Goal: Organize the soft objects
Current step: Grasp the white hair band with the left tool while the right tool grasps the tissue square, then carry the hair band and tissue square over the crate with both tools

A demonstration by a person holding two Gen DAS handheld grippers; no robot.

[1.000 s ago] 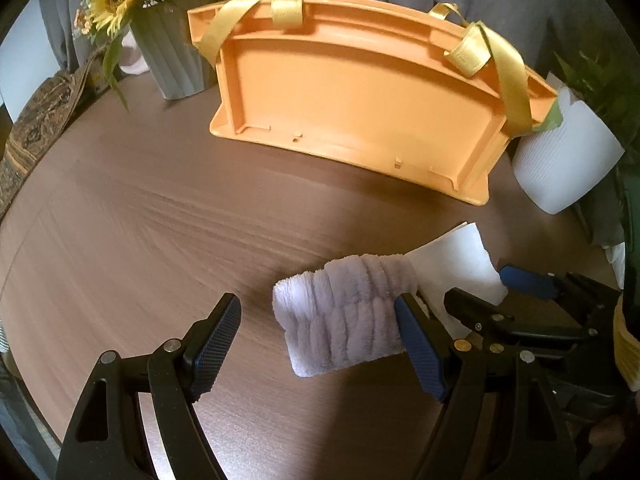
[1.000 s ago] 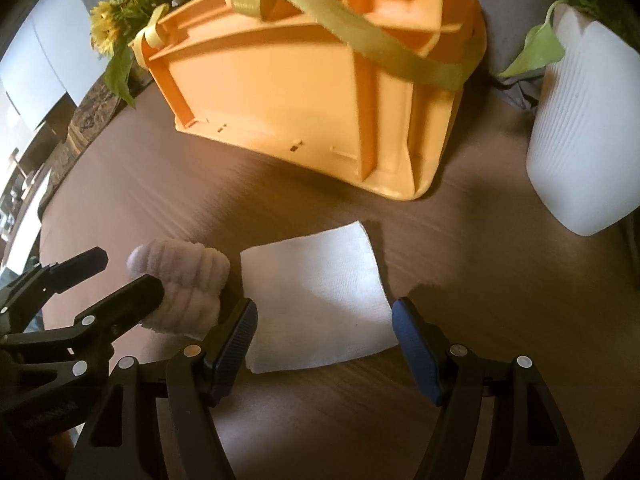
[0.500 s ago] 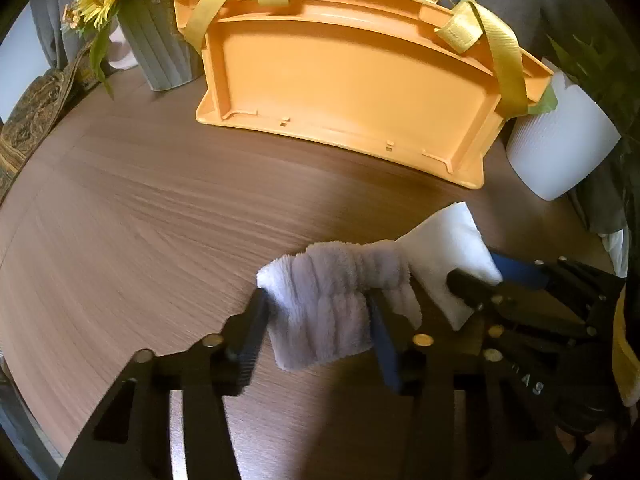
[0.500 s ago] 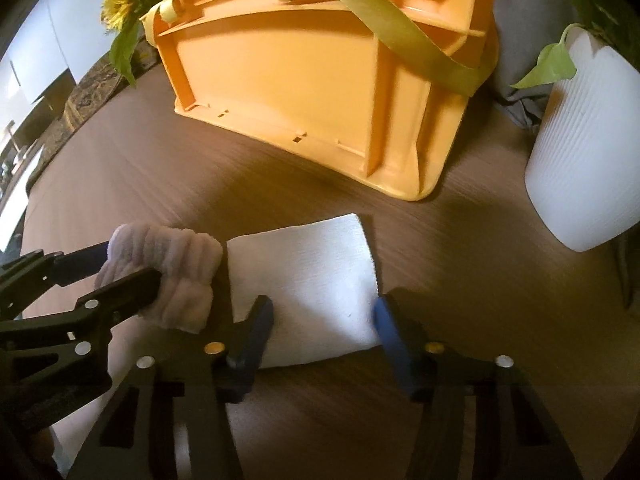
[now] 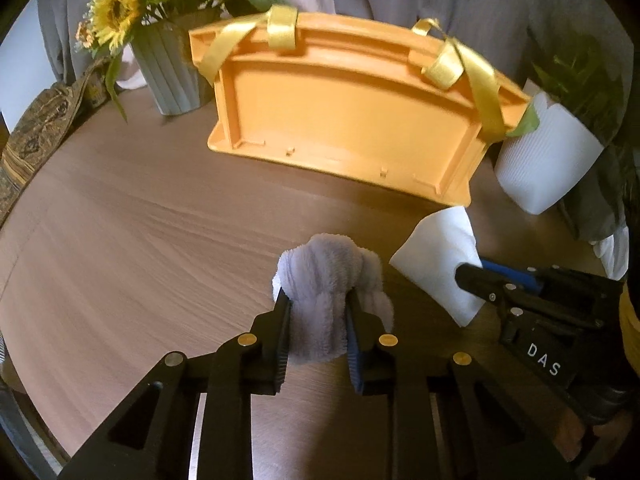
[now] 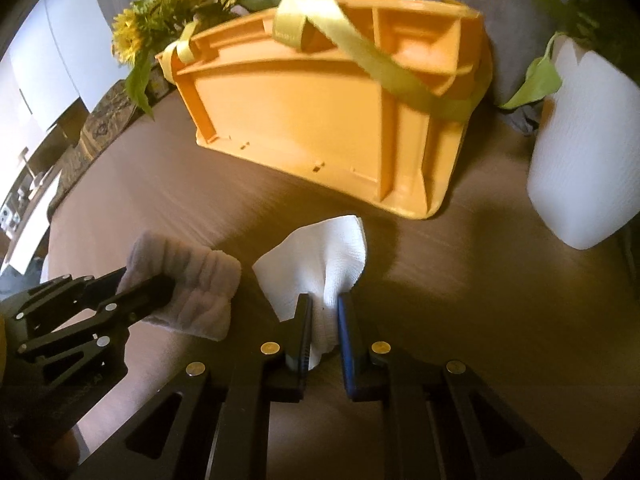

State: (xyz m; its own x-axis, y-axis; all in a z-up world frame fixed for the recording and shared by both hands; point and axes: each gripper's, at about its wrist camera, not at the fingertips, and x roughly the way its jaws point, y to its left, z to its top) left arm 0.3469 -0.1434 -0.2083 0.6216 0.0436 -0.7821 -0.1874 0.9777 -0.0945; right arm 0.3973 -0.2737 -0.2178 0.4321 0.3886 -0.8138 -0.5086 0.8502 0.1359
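Note:
My left gripper (image 5: 318,304) is shut on a fluffy lilac towel (image 5: 328,280), bunched between its fingers just above the brown table. My right gripper (image 6: 325,308) is shut on a white cloth (image 6: 320,256), which puckers up between its fingers. In the right wrist view the left gripper (image 6: 136,288) and the lilac towel (image 6: 188,284) are at the left. In the left wrist view the right gripper (image 5: 476,272) and the white cloth (image 5: 440,260) are at the right. An orange basket (image 5: 352,120) with yellow straps stands behind them; it also shows in the right wrist view (image 6: 312,120).
A grey vase of sunflowers (image 5: 168,72) stands at the back left of the round table (image 5: 120,240). A white ribbed plant pot (image 5: 548,164) stands at the right, next to the basket. A patterned cloth (image 5: 36,132) lies at the left edge.
Both grippers have closed: the left on the lilac towel, the right on the white cloth. Both cloths now bunch up between the fingers and look slightly lifted.

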